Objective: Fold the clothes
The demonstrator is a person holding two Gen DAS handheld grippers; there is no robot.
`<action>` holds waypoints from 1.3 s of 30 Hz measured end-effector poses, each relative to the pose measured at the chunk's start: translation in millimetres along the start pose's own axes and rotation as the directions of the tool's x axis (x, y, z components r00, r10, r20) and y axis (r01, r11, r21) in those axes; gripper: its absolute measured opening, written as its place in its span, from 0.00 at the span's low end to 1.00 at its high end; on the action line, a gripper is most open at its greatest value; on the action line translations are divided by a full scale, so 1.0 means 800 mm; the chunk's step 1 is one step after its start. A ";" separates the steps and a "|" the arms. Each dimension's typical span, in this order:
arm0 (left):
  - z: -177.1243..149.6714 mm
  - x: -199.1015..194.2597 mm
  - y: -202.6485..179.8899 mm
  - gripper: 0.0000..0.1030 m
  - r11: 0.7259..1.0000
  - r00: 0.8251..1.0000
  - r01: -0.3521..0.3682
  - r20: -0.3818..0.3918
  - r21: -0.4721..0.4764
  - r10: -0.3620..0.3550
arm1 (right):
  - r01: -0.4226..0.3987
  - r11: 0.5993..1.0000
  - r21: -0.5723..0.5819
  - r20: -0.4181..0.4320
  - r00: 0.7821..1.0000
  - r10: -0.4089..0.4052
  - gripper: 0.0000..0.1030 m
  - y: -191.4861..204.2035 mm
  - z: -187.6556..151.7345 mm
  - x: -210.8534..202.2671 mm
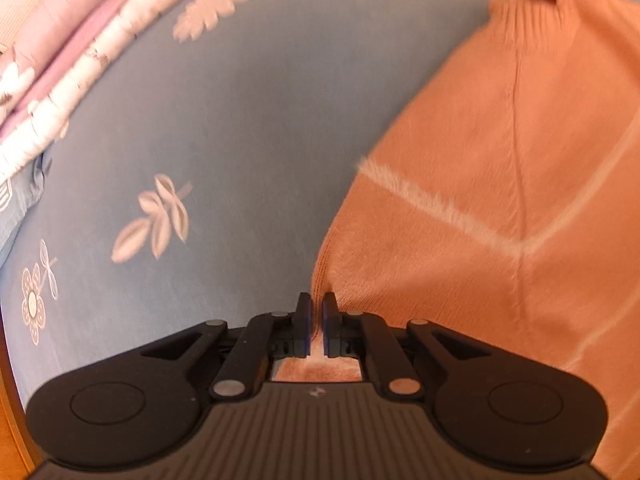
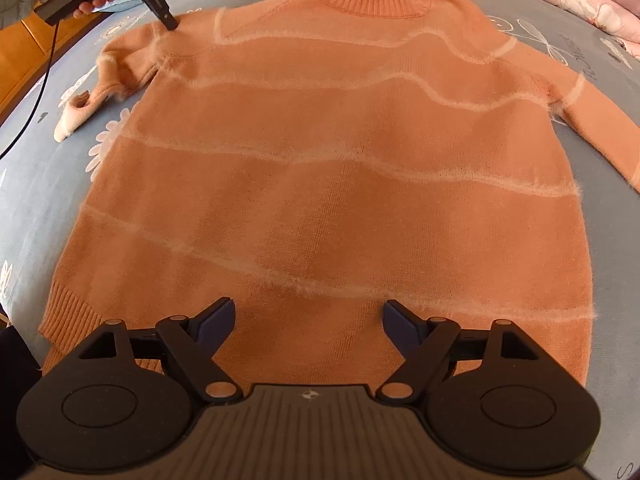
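Sweater (image 2: 320,168), orange with pale wavy stripes, lies spread flat on the blue floral bed (image 1: 224,128), collar (image 2: 370,0) far from the right camera and hem nearest it. The left hand-held gripper (image 1: 316,322) is clamped on fabric at the shoulder by the bunched left sleeve (image 2: 116,68). The right hand-held gripper (image 2: 308,320) hovers over the lower body with jaws spread wide, holding nothing. The knit looks soft, fuzzy and limp, likely to stretch and sag, so shoulder seams and the ribbed hem seem the surest grips.
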State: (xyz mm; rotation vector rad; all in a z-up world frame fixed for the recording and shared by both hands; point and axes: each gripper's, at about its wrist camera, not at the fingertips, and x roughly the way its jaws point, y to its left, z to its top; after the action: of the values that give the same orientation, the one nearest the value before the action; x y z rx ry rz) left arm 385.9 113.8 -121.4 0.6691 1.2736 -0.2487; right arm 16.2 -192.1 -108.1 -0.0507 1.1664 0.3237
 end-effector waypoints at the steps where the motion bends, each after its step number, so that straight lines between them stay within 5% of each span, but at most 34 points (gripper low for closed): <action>1: -0.004 0.010 -0.001 0.04 1.000 1.000 -0.005 -0.017 -0.017 0.004 | 0.002 1.000 -0.001 0.001 1.000 -0.002 0.82 -0.001 0.000 -0.002; 10: -0.003 -0.036 -0.017 0.09 0.997 0.999 -0.035 0.030 -0.068 0.037 | 0.019 1.000 0.022 0.045 0.999 -0.020 0.82 -0.016 -0.003 -0.029; 15: -0.007 -0.115 -0.057 0.16 0.996 0.985 0.082 0.150 -0.019 -0.079 | 0.005 0.999 0.034 0.120 0.993 -0.009 0.81 -0.027 0.001 -0.043; 17: -0.004 -0.138 -0.094 0.28 0.985 0.967 0.166 0.190 0.039 -0.170 | 0.012 0.999 0.040 0.166 0.986 -0.018 0.79 -0.037 0.016 -0.042; 21: -0.015 -0.135 -0.170 0.29 0.947 0.927 0.290 0.206 0.138 -0.314 | 0.016 0.994 0.107 0.295 0.954 -0.047 0.68 -0.086 0.082 -0.029; 26: -0.019 -0.069 -0.192 0.30 0.962 0.955 0.263 0.124 0.067 -0.270 | 0.087 0.953 0.289 0.324 0.928 -0.183 0.61 -0.175 0.143 -0.008; 30: -0.027 -0.061 -0.179 0.31 0.945 0.935 0.328 0.139 0.009 -0.326 | -0.152 0.842 0.517 0.333 0.942 -0.035 0.67 -0.266 0.129 0.008; 33: -0.020 -0.061 -0.182 0.32 0.944 0.937 0.328 0.116 0.026 -0.329 | -0.261 0.767 0.587 0.380 0.925 0.024 0.69 -0.298 0.120 0.029; 37: -0.013 -0.064 -0.189 0.35 0.948 0.943 0.314 0.104 0.048 -0.318 | -0.324 0.771 0.549 0.423 0.903 0.078 0.70 -0.296 0.133 0.051; 38: -0.013 -0.064 -0.187 0.35 0.946 0.940 0.322 0.106 0.038 -0.324 | -0.328 0.782 0.529 0.419 0.903 0.095 0.64 -0.293 0.140 0.055; 39: -0.014 -0.064 -0.186 0.35 0.944 0.937 0.330 0.109 0.028 -0.331 | -0.277 0.816 0.507 0.383 0.921 0.074 0.20 -0.287 0.146 0.054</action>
State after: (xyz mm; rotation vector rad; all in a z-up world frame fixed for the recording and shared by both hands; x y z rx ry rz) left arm 284.0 -6.3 -123.0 0.4386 1.2730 -0.5618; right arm 199.6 -377.3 -130.3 0.6146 0.8713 0.1382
